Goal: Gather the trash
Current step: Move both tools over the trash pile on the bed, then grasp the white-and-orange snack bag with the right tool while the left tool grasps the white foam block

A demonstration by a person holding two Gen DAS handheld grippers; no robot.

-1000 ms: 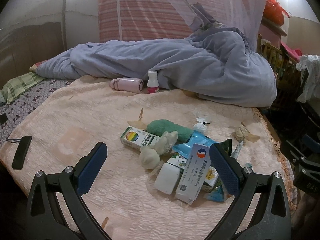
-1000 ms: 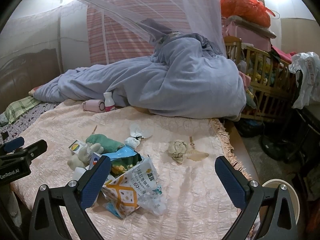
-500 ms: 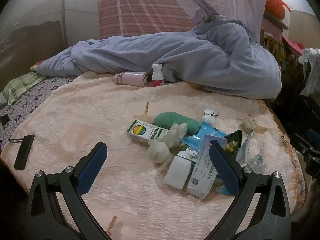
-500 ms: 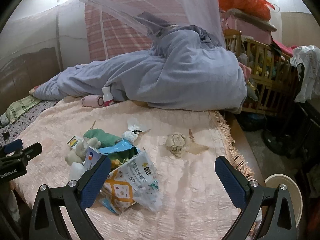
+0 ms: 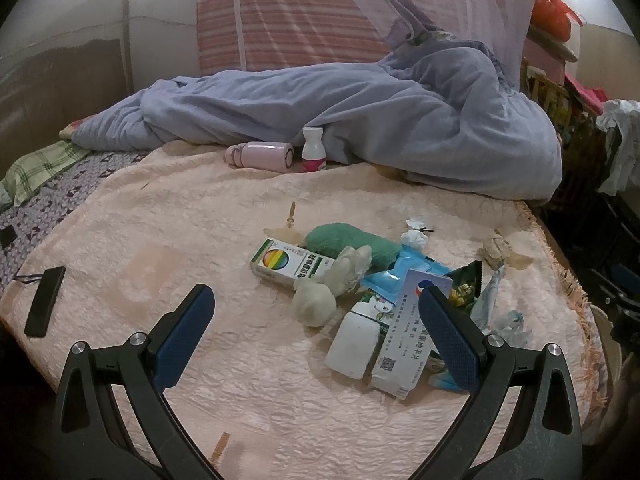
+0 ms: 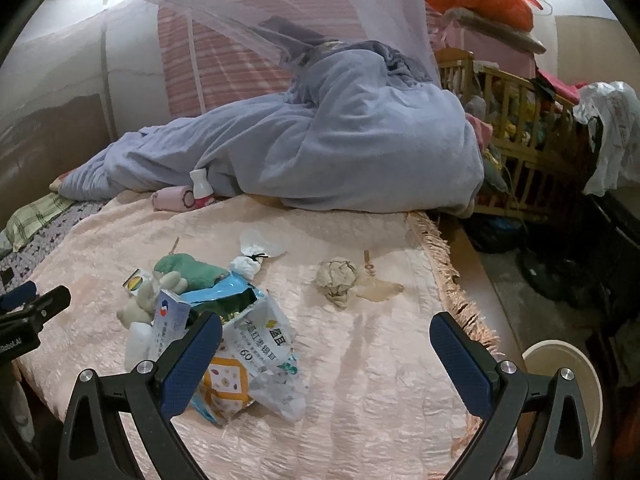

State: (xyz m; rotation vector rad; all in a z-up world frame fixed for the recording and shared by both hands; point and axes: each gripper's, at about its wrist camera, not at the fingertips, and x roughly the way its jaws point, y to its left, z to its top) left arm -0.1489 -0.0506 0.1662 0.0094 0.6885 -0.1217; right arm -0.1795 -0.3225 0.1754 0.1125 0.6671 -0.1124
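— Hovering over the bed, is each tool carrying anything?

— No. The left tool (image 5: 316, 336) and the right tool (image 6: 326, 356) both hang above the peach bedspread (image 5: 168, 240) with their blue pads spread wide and nothing between them.

— Where is the trash?

— Heaped in the middle of the bedspread: a rainbow-marked box (image 5: 286, 266), a green cloth roll (image 5: 352, 240), a white medicine box (image 5: 404, 340), a blue wrapper (image 6: 224, 292) and a printed plastic bag (image 6: 256, 364), all touching or overlapping. A crumpled paper ball (image 6: 336, 280) lies apart, nearer the fringed edge.

— Anything further back?

— A pink flask (image 5: 262, 155) lies on its side beside an upright small white bottle (image 5: 313, 154), both against the lavender quilt (image 5: 360, 120). A round pale bin (image 6: 560, 384) stands on the floor by the bed.
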